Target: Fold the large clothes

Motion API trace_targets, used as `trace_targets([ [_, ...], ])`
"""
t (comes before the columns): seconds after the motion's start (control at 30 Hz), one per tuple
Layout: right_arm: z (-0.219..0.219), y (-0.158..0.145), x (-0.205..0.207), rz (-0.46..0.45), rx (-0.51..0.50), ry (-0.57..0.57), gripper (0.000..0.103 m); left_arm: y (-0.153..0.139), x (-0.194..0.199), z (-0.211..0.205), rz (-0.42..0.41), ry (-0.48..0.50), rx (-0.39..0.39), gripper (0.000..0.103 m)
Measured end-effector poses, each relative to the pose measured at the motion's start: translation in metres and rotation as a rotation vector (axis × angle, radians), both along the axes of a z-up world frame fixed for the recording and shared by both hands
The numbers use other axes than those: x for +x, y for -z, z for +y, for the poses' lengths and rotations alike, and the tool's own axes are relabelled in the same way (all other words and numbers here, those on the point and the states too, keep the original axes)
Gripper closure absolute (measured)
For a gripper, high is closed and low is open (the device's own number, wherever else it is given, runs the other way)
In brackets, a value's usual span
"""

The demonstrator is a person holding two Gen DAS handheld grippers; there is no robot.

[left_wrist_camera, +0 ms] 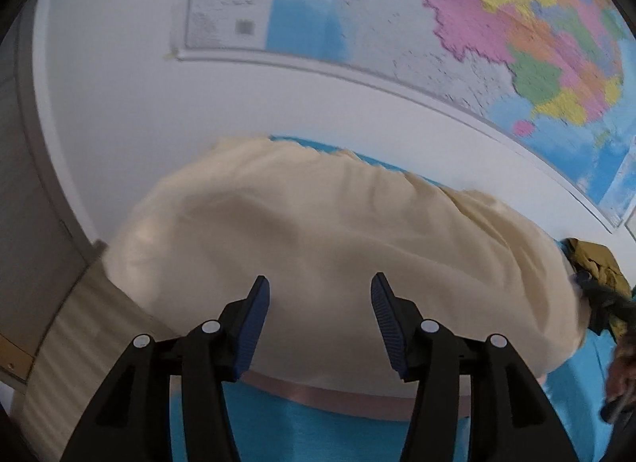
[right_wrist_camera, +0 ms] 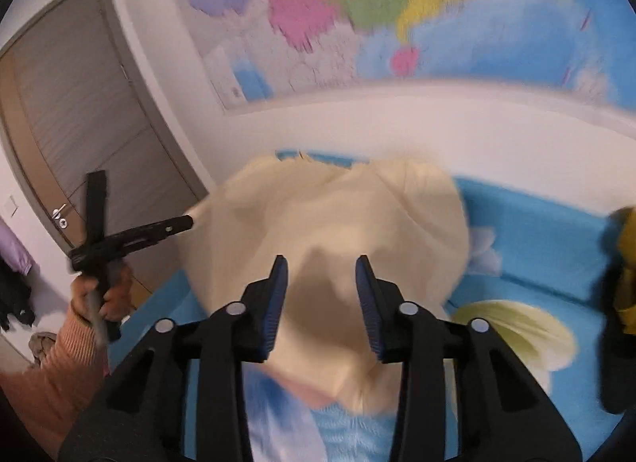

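Note:
A large cream garment [left_wrist_camera: 318, 247] lies spread on a blue bed cover [left_wrist_camera: 318, 434]. It also shows in the right wrist view [right_wrist_camera: 338, 231], bunched and blurred by motion. My left gripper [left_wrist_camera: 320, 295] is open above the garment's near part, nothing between its blue pads [left_wrist_camera: 254, 327]. My right gripper [right_wrist_camera: 321, 275] is open above the garment's near end, its pads [right_wrist_camera: 274, 303] empty. The left gripper also shows in the right wrist view [right_wrist_camera: 187, 221], held in a hand at the left, its tip at the garment's left edge.
A coloured wall map [left_wrist_camera: 516, 25] hangs on the white wall behind the bed. A dark olive pile of clothes [left_wrist_camera: 596, 283] lies at the bed's right. A grey-brown door [right_wrist_camera: 79, 124] stands at the left. The bed cover [right_wrist_camera: 536, 231] has a flower print.

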State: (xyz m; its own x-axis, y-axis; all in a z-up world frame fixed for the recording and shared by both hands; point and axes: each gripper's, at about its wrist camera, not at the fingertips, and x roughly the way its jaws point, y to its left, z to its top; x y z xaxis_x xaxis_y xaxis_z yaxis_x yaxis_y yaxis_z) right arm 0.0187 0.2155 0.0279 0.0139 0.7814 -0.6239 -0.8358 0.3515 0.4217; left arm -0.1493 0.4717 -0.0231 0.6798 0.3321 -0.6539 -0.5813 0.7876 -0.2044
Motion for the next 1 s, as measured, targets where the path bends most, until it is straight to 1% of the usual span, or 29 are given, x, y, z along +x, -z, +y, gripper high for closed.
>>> trace_targets([
  [0.03, 0.007, 0.014, 0.001, 0.028, -0.045, -0.007, 0.071, 0.002, 0.002, -0.004, 0.008, -0.004, 0.021, 0.046],
  [0.07, 0.009, 0.023, 0.000, 0.036, -0.073, -0.018, 0.071, 0.007, 0.004, -0.012, 0.029, 0.001, 0.063, 0.044],
  [0.1, 0.009, 0.032, -0.003, 0.038, -0.090, -0.030, 0.071, 0.011, 0.008, -0.014, 0.044, 0.000, 0.080, 0.044],
  [0.13, 0.008, 0.035, -0.003, 0.038, -0.090, -0.032, 0.071, 0.013, 0.007, -0.017, 0.055, -0.005, 0.089, 0.043],
  [0.23, 0.000, 0.026, -0.003, 0.021, -0.079, -0.029, 0.071, 0.013, 0.008, -0.019, 0.074, -0.024, 0.117, 0.042],
  [0.3, -0.004, 0.016, -0.005, -0.020, -0.074, -0.022, 0.070, 0.007, 0.001, -0.024, 0.053, -0.041, 0.117, 0.043],
  [0.33, -0.010, 0.008, -0.007, -0.052, -0.053, -0.021, 0.070, 0.003, -0.001, -0.030, 0.033, -0.037, 0.127, 0.043],
  [0.43, -0.014, -0.007, -0.013, -0.099, 0.001, -0.021, 0.069, -0.006, 0.001, -0.053, 0.013, 0.001, 0.175, 0.042],
  [0.5, -0.016, -0.006, -0.019, -0.109, 0.007, -0.038, 0.067, -0.007, 0.006, -0.070, 0.011, 0.041, 0.195, 0.042],
  [0.53, -0.012, -0.004, -0.023, -0.129, -0.008, -0.057, 0.065, -0.005, 0.009, -0.078, 0.010, 0.066, 0.198, 0.038],
  [0.57, -0.008, -0.003, -0.023, -0.137, -0.021, -0.065, 0.062, -0.002, 0.013, -0.081, 0.013, 0.088, 0.196, 0.037],
  [0.63, 0.000, 0.015, -0.022, -0.117, -0.087, -0.077, 0.058, 0.008, 0.024, -0.090, 0.035, 0.112, 0.198, 0.037],
  [0.67, 0.002, 0.021, -0.021, -0.112, -0.095, -0.074, 0.058, 0.015, 0.029, -0.092, 0.051, 0.122, 0.189, 0.037],
  [0.77, 0.001, 0.026, -0.017, -0.085, -0.088, -0.066, 0.058, 0.025, 0.035, -0.095, 0.063, 0.109, 0.186, 0.036],
  [0.93, -0.008, 0.018, -0.018, -0.093, -0.074, -0.062, 0.055, 0.021, 0.035, -0.098, 0.060, 0.088, 0.172, 0.035],
  [1.0, -0.016, 0.014, -0.021, -0.096, -0.054, -0.059, 0.055, 0.019, 0.033, -0.103, 0.052, 0.075, 0.172, 0.034],
])
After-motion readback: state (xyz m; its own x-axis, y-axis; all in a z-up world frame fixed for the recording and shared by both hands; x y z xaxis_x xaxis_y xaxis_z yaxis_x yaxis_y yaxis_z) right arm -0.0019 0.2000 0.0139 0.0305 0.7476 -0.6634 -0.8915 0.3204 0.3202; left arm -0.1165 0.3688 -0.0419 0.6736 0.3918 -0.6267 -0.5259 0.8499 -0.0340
